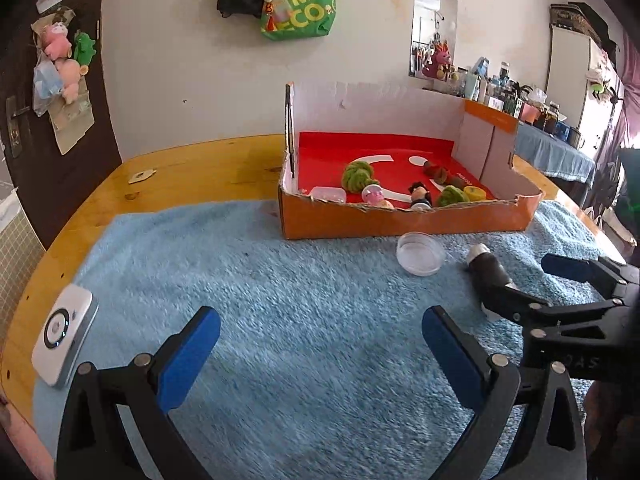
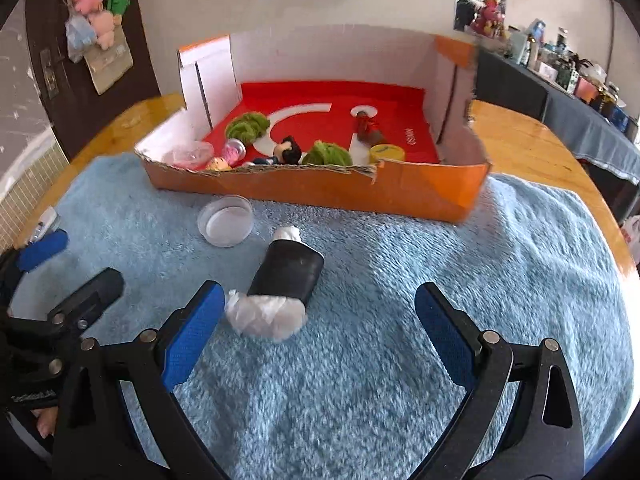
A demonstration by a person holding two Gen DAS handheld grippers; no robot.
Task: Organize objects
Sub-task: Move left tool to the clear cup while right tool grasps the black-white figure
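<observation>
Blue fleece blanket (image 2: 380, 380) covers the wooden desk (image 1: 192, 164). Your left tool (image 1: 320, 356) and right tool (image 2: 316, 320) both hang spread wide, holding nothing. Nearest lies the black roll (image 2: 286, 270), plastic ends showing; just beyond, a clear dish (image 2: 226, 220). Straddle the roll's dark middle, not its plastic ends, then carry it to the orange box (image 2: 320, 192) behind.

Home room: plush toys (image 1: 60, 52) on door, tote bag (image 1: 298, 4) on wall, cluttered sideboard (image 1: 552, 148).
</observation>
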